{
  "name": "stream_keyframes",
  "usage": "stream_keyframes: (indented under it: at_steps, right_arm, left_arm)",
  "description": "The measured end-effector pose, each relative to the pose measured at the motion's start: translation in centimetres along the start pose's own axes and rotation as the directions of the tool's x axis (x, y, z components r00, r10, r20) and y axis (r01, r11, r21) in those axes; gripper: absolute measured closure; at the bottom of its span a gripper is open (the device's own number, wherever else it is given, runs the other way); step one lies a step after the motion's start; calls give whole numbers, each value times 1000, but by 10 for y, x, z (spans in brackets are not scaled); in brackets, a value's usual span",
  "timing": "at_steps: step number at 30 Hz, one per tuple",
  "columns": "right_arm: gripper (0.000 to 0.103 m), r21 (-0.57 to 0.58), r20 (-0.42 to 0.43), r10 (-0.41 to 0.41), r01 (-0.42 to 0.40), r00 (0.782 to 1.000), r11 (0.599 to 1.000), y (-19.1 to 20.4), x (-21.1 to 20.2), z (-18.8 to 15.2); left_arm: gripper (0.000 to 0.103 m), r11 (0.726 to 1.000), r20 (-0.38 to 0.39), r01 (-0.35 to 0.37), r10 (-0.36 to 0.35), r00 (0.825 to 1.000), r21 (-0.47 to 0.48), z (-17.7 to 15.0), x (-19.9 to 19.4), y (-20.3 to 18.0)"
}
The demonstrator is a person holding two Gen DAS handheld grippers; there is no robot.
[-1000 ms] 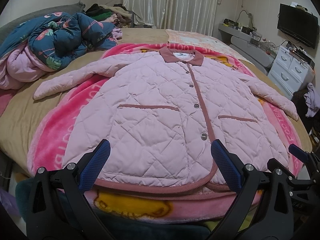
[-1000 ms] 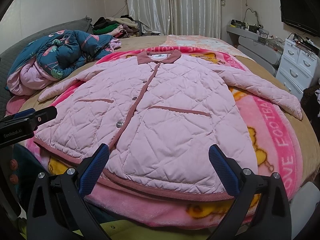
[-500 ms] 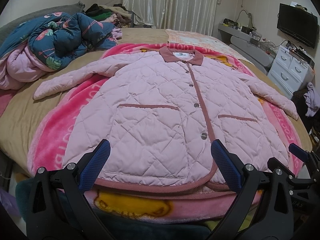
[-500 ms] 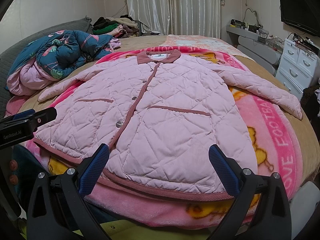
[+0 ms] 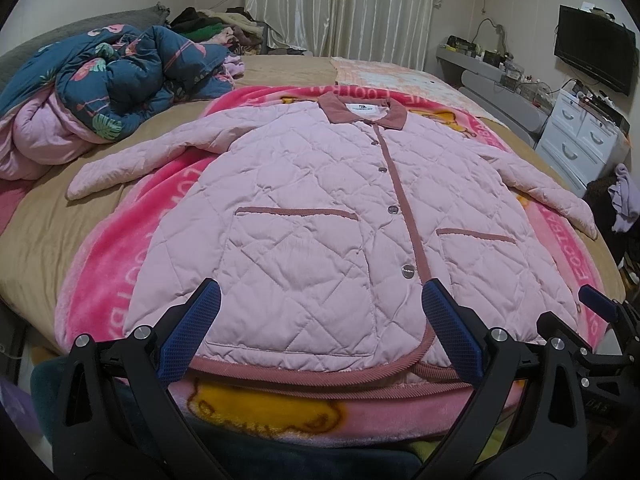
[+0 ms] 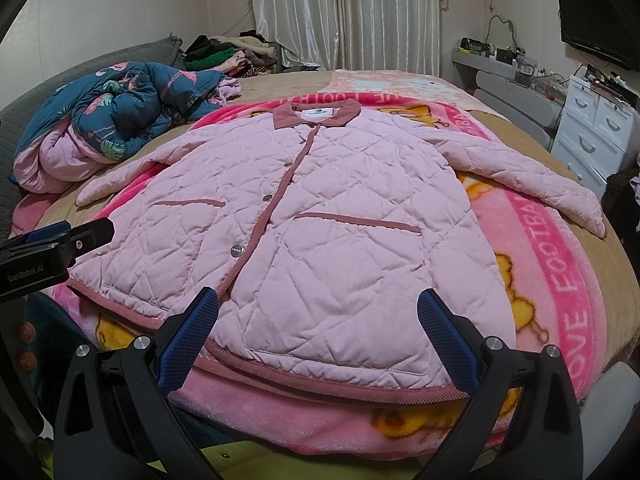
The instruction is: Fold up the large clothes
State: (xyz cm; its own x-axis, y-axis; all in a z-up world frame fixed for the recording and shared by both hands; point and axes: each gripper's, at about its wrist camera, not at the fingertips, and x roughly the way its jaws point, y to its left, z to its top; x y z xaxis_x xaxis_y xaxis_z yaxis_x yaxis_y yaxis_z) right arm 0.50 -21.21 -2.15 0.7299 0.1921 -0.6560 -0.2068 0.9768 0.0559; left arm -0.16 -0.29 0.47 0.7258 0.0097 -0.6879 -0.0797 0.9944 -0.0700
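Observation:
A pink quilted jacket [image 5: 320, 216] [image 6: 332, 232] with a dusty-rose collar, placket and hem lies flat and buttoned, front up, on a pink cartoon blanket [image 5: 120, 240] [image 6: 560, 264] on the bed. Both sleeves stretch out sideways. My left gripper [image 5: 318, 332] hovers open over the hem's left half, its blue pads wide apart with nothing between them. My right gripper [image 6: 318, 334] stands open above the hem's right half, also empty. In the right wrist view the left gripper's body [image 6: 52, 244] shows at the left edge.
A crumpled blue floral duvet [image 5: 112, 80] [image 6: 120, 108] lies at the bed's far left, with a pile of clothes [image 5: 216, 30] behind it. White drawers [image 5: 580, 136] and a wall television [image 5: 596, 52] stand at the right. Curtains [image 6: 344, 12] hang at the back.

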Motion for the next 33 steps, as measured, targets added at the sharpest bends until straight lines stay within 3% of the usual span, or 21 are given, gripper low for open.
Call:
stream_keyframes:
  at_steps: [8,16,33]
  right_arm:
    - [4,7,-5,9,-9,1000,1000,-8,6,5]
    - [4,7,-2,30,-30,1000,1000,-16,18,30]
    - [4,63,8,65,-65,998,996,-45,59,96]
  left_arm:
    - [9,1000,-4,3,-3,1000,3,1,-1,1]
    - [9,1000,-24,9,-9,1000,0,16,7,5]
    - [9,1000,-25,4,-5,1000,-14,75,40,-4]
